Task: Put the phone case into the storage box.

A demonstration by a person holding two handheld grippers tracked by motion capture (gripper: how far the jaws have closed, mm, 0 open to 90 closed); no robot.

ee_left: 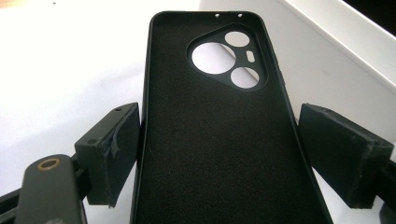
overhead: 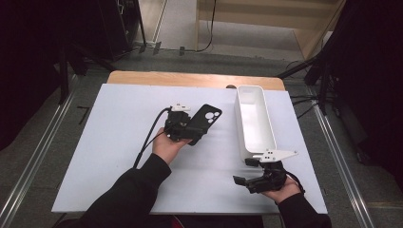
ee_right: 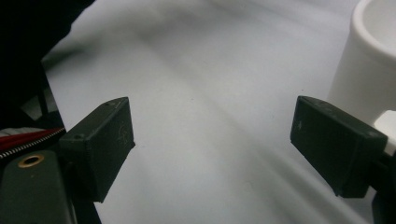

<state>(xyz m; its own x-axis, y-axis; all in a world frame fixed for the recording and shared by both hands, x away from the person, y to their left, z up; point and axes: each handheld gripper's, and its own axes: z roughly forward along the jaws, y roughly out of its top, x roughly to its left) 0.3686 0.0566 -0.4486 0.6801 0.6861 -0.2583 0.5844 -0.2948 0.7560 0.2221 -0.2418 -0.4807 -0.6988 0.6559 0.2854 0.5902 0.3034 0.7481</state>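
A black phone case [overhead: 205,120] lies inside-up on the white board, camera cut-outs at its far end. My left gripper [overhead: 193,132] straddles its near half. In the left gripper view the case [ee_left: 210,140] runs between the two pads; the left pad [ee_left: 112,149] touches its edge, while a thin gap shows at the right pad [ee_left: 341,149], and the jaws stand wide apart. My right gripper [overhead: 243,171] rests low at the front right, jaws open over bare board [ee_right: 210,144], nothing between them.
A long white bin [overhead: 256,147] stands lengthwise at the right, just past my right gripper, its rounded corner [ee_right: 369,60] close by. The white board [overhead: 119,142] covers a wooden table. Dark stands and cables ring the table.
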